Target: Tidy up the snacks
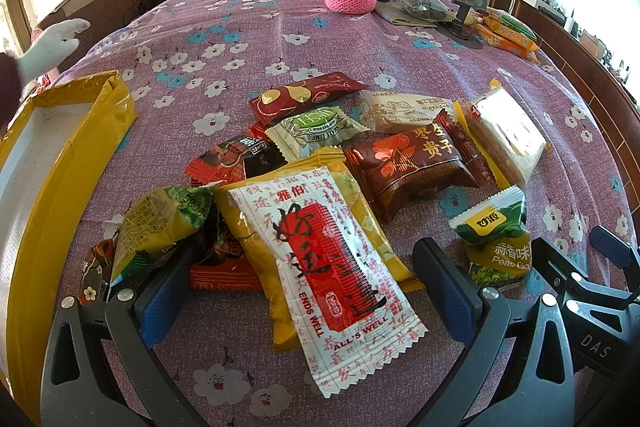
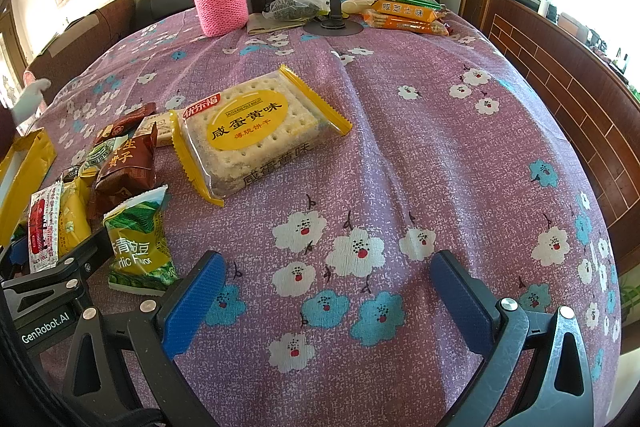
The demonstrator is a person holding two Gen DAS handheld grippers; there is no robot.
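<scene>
In the left wrist view, the left gripper (image 1: 308,291) stands wide open and holds nothing, its blue fingers either side of a white-and-red printed sachet (image 1: 332,267) lying on a yellow packet (image 1: 256,247) at lower centre. More wrapped snacks spread above it; a yellow cardboard box (image 1: 60,163) sits at the left edge, apparently empty inside.

In the right wrist view, the right gripper (image 2: 328,299) is likewise spread and empty over the purple flowered tablecloth (image 2: 440,147). A clear yellow-edged cracker pack (image 2: 252,131) lies centre-left, and a green-and-yellow pea bag (image 2: 138,247) sits lower left.
</scene>
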